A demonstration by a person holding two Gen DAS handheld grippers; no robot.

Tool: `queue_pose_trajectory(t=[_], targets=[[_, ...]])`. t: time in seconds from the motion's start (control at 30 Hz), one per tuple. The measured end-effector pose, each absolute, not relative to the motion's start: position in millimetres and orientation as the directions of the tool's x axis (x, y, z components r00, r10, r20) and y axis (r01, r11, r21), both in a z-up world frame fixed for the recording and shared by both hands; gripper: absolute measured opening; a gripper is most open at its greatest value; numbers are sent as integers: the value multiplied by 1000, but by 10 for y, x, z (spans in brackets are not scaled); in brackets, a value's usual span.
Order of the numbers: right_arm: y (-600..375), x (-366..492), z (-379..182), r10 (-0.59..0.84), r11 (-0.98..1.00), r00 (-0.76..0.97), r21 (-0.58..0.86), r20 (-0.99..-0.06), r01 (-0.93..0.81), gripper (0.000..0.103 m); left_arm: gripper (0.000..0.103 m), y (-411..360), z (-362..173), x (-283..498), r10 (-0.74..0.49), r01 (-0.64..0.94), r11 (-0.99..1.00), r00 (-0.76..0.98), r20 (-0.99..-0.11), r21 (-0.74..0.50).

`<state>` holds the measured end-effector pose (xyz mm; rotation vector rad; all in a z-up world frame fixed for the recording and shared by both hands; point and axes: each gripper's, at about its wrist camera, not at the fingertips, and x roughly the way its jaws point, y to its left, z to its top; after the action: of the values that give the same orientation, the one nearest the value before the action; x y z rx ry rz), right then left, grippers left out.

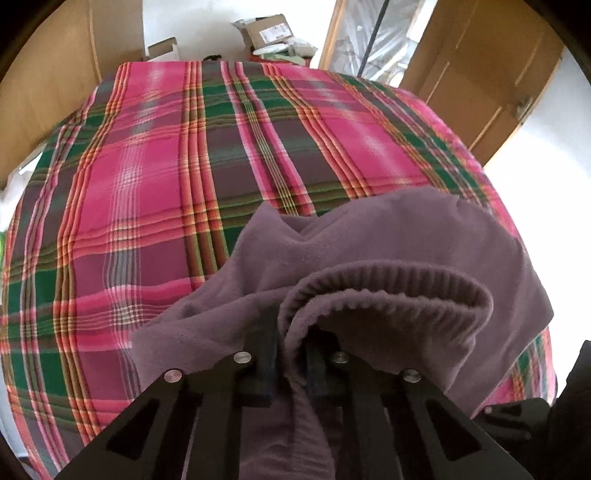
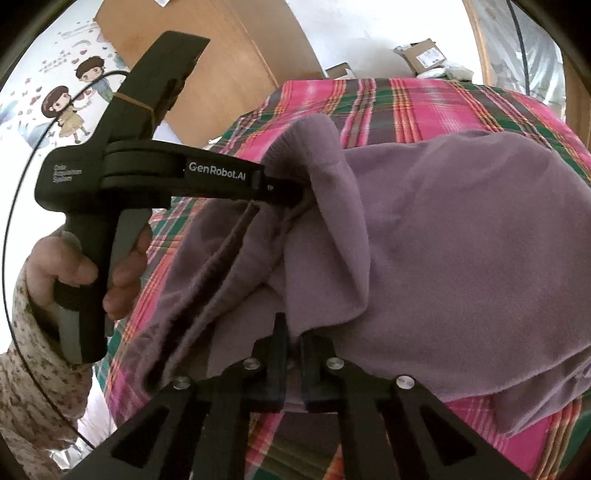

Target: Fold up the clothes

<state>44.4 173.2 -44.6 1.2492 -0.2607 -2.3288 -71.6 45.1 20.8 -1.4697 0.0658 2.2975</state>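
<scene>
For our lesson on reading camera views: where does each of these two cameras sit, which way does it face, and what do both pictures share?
Left wrist view: sits on the left gripper, facing along its jaws across the pink and green plaid cloth; the jaws pinch the ribbed hem of the purple fleece garment.
Right wrist view: sits on the right gripper, facing leftward over the garment; the left gripper, the person's hand and floral sleeve show.
Shared: garment, plaid cloth, cardboard box.
</scene>
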Motion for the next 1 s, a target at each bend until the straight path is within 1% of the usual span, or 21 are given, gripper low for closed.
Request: queue_pose_trajectory(t=[0.13,0.33,0.6,0.73,1.0], targets=[[1676,496,-239,-439,-892,-540,278,-718,355,4,10,382,279,-702,340,-356,-912,-377,-862,-204],[1612,390,107,-323,-928,-643,100,-695,358,4,10,113,539,-693,380,-330,-912,-451,-808,-244],[1355,-58,592,-228,-927,-751,-97,-620,362,3,10,-388,788,-783,390,-248,-920,-533,-750,-303],[1019,-401,687,-199,-899,-787,-211,-584,384,4,10,-671,795,-848,372,-189,-928,-555,-744,-322],[398,-1069,619,-205,-836,-805,-328,-556,440,3,10,-1232,678,-991,313,-68,-939,-578,-753,-338]])
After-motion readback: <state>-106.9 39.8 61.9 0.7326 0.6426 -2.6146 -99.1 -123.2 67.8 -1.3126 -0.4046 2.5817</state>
